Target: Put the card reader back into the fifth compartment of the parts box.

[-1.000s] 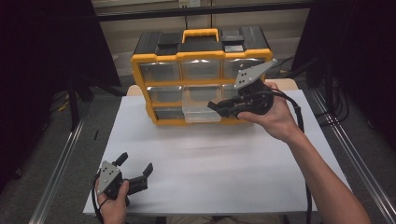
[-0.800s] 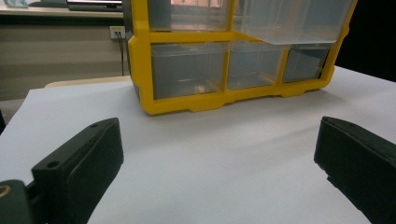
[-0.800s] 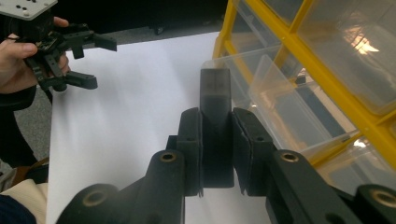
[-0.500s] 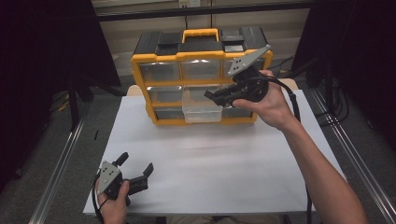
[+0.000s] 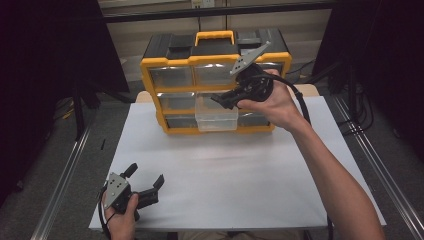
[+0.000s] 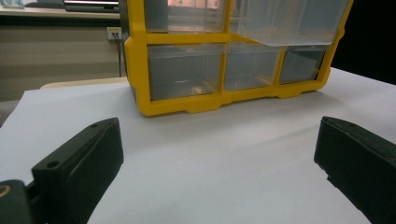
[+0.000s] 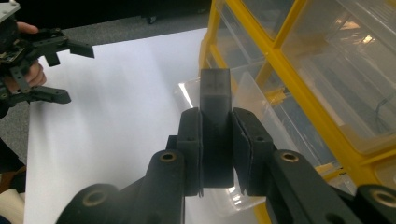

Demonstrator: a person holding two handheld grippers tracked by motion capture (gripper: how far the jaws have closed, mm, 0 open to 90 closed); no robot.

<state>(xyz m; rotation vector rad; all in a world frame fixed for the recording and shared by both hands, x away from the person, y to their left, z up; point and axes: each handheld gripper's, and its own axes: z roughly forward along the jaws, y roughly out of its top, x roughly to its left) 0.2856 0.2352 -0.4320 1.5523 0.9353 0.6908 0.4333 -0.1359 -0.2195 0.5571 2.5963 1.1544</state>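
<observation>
My right claw (image 7: 215, 154) is clamped on a dark block (image 7: 215, 126), up in the centre of the high view over the pulled-out clear drawer (image 5: 216, 116) of the yellow organizer (image 5: 215, 82). Left claw (image 5: 145, 186) sits wide apart, lower left on the white table (image 5: 240, 180).

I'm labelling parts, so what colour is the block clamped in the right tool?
Dark grey, nearly black block; the right gripper view shows it best.

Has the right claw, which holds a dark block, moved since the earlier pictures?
Yes. In the high view the right claw went up and left along the yellow plastic drawer cabinet, from its lower right drawers to above the pulled-out clear drawer.
</observation>
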